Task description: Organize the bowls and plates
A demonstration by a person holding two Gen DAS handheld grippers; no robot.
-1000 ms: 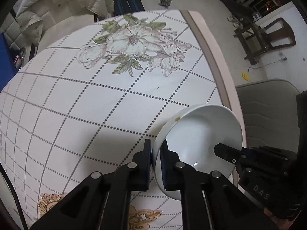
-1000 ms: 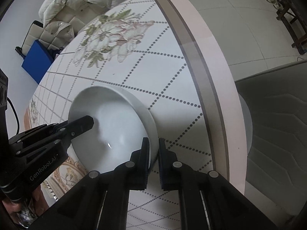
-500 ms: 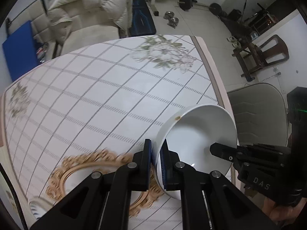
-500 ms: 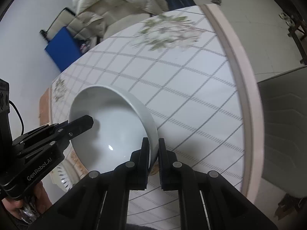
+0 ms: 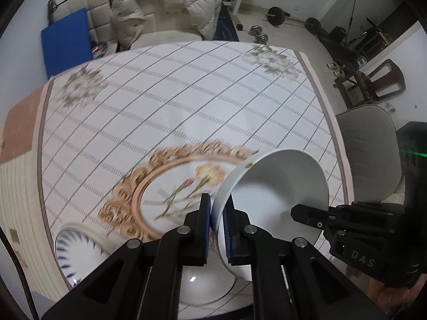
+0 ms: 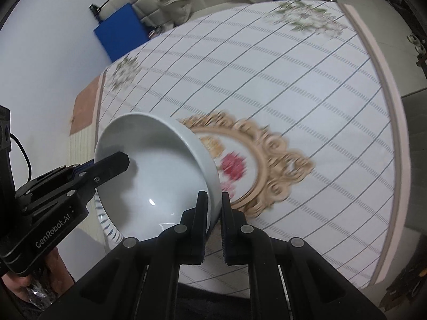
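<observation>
We carry the white bowl (image 5: 277,186) with each hand-held gripper, left (image 5: 217,229) and right (image 6: 213,213), clamped on opposite rims for balance, probably toward the blurred plates (image 5: 77,250) at seven o'clock.

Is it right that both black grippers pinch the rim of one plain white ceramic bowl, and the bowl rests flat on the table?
Not quite. Both grippers, left gripper and right gripper, pinch the plain white ceramic bowl, but it is held tilted above the table, as the left wrist view shows.

Both tools are matte black plastic with angular, forked fingers. The left gripper (image 5: 217,229) has blue ribbed pads and round silver screws along its arms; in the right wrist view its side reads "GenRobot.AI". The right gripper (image 6: 213,213) shows matching silver screws, and bears "DAS" in the left wrist view.
</observation>
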